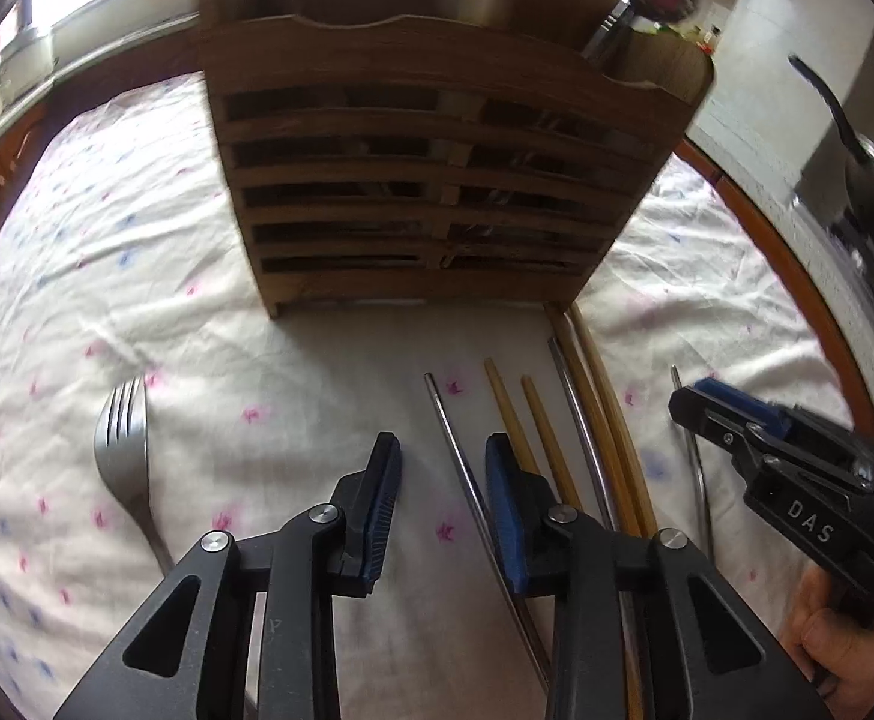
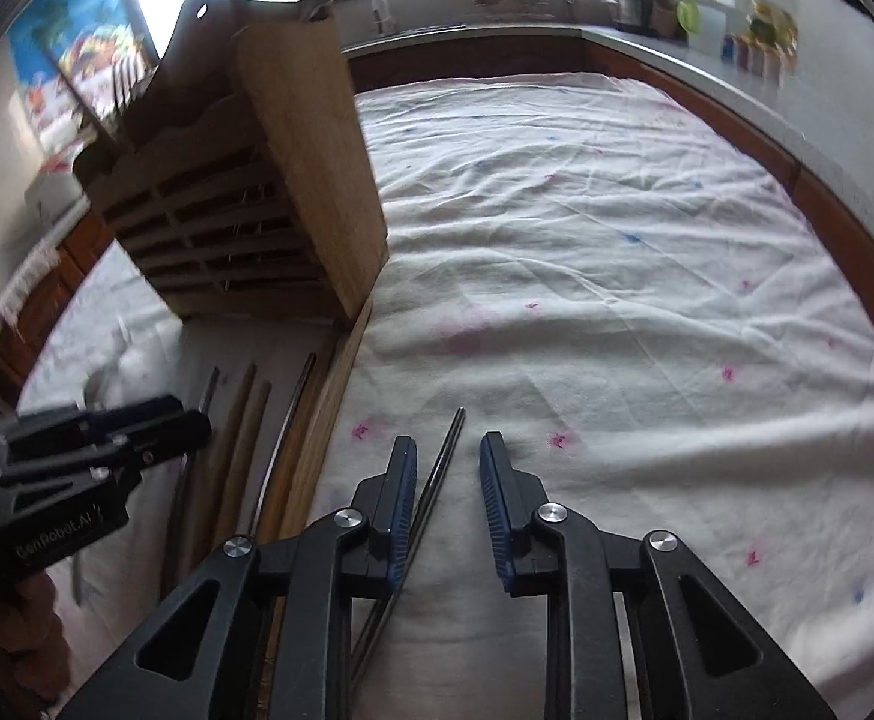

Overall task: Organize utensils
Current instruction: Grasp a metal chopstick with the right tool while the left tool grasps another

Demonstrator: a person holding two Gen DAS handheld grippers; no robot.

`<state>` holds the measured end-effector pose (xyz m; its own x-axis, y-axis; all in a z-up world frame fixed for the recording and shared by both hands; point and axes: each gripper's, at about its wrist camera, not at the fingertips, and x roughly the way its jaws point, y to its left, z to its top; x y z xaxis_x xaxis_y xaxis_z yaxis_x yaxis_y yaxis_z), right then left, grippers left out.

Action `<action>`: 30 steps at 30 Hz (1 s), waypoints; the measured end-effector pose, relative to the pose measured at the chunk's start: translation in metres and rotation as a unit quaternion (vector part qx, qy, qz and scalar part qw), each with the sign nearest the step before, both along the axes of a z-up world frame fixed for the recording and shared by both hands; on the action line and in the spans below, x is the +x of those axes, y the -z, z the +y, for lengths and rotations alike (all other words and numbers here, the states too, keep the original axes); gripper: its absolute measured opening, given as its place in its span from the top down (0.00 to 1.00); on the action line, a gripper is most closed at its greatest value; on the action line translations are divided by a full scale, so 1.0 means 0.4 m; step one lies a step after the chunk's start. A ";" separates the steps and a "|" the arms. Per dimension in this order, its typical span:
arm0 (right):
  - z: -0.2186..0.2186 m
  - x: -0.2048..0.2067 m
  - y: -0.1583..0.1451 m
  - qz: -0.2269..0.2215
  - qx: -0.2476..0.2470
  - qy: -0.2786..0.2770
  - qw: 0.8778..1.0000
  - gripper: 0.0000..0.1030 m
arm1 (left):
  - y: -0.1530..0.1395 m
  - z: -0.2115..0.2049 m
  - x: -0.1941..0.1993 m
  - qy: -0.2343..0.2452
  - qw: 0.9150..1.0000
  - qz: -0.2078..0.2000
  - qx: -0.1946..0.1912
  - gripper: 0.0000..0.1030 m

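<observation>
Both grippers are angled steeply down at the flowered cloth (image 2: 617,252), jaws partway apart and clenched on nothing. Between the fingers of the left gripper (image 1: 443,504) a steel chopstick (image 1: 467,480) is seen lying on the cloth, apart from the pad at its left; whether the other pad touches it cannot be told. The right gripper (image 2: 449,498) straddles a steel chopstick pair (image 2: 437,480), which lies just beside one pad; contact cannot be told. All the sticks run lengthwise from 6 toward 12 o'clock, tips toward the wooden utensil holder (image 1: 431,180) at 12 o'clock. Bamboo chopsticks (image 1: 551,444) lie at 1 o'clock of the left gripper, a fork (image 1: 128,462) at 9 o'clock, tines up-frame. The lower ends of the sticks are hidden under the grippers; the holder's contents are blurred.
</observation>
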<state>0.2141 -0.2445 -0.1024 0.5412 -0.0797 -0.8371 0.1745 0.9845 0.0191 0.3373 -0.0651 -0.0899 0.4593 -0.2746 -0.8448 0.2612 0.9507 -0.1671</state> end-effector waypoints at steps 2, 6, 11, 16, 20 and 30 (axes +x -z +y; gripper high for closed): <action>0.016 0.002 0.002 0.004 -0.024 -0.012 1.000 0.78 | 0.005 -0.016 -0.001 0.011 1.000 -0.008 0.020 0.78; 0.020 0.003 0.002 0.004 -0.028 -0.021 0.999 0.83 | 0.011 -0.049 0.000 0.026 0.998 -0.018 0.048 0.83; 0.028 -0.001 0.001 0.005 -0.026 -0.034 0.999 0.92 | 0.015 -0.067 -0.017 0.052 0.996 -0.027 0.060 0.93; 0.015 -0.006 -0.001 0.009 0.002 -0.036 0.999 0.93 | 0.016 -0.044 -0.027 0.064 0.997 -0.009 0.044 0.92; 0.013 -0.003 0.002 0.006 0.011 -0.028 1.000 0.93 | 0.013 -0.044 -0.029 0.061 0.997 -0.001 0.048 0.91; 0.006 -0.025 -0.018 -0.007 0.043 -0.020 0.999 0.96 | -0.002 -0.040 -0.038 0.059 0.997 -0.017 0.057 0.97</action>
<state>0.2042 -0.2422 -0.0951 0.5541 0.0154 -0.8323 0.1333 0.9853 0.1070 0.3222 -0.0811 -0.0889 0.4576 -0.2320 -0.8584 0.3758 0.9254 -0.0497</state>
